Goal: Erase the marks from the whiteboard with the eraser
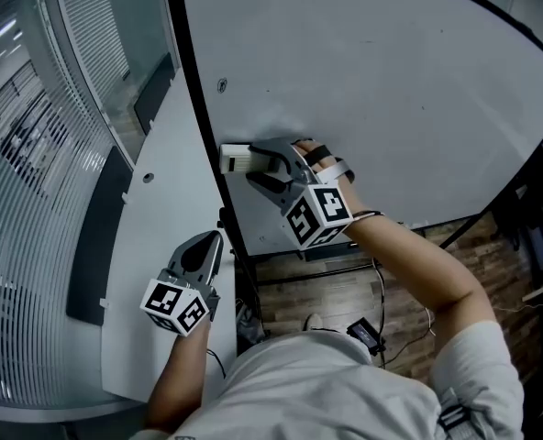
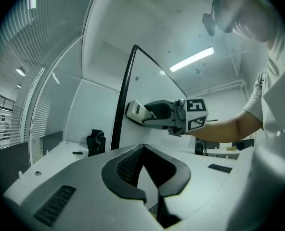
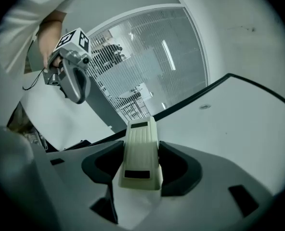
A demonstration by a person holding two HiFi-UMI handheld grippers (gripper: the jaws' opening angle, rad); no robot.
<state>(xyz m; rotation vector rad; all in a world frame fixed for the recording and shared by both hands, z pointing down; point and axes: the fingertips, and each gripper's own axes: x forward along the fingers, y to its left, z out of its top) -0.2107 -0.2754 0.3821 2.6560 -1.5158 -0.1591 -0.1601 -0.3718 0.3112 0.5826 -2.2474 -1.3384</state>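
The whiteboard [image 1: 363, 81] fills the upper right of the head view, with a black frame down its left edge. A small dark mark [image 1: 222, 85] sits near that edge, also seen in the right gripper view as the mark [image 3: 204, 107]. My right gripper [image 1: 251, 165] is shut on the cream eraser [image 1: 238, 158], which is pressed to the board by the frame. The eraser [image 3: 140, 148] sticks out forward between the dark pads of the right gripper [image 3: 140, 166]. My left gripper [image 1: 215, 240] hangs shut and empty, lower left, off the board. From the left gripper [image 2: 143, 150] I see the eraser [image 2: 135, 112].
A glass wall with blinds [image 1: 33, 154] runs along the left, with a white partition [image 1: 152, 273] beside the board. Below the board lie a wooden floor [image 1: 345, 291], stand legs, cables and a dark device [image 1: 367, 334].
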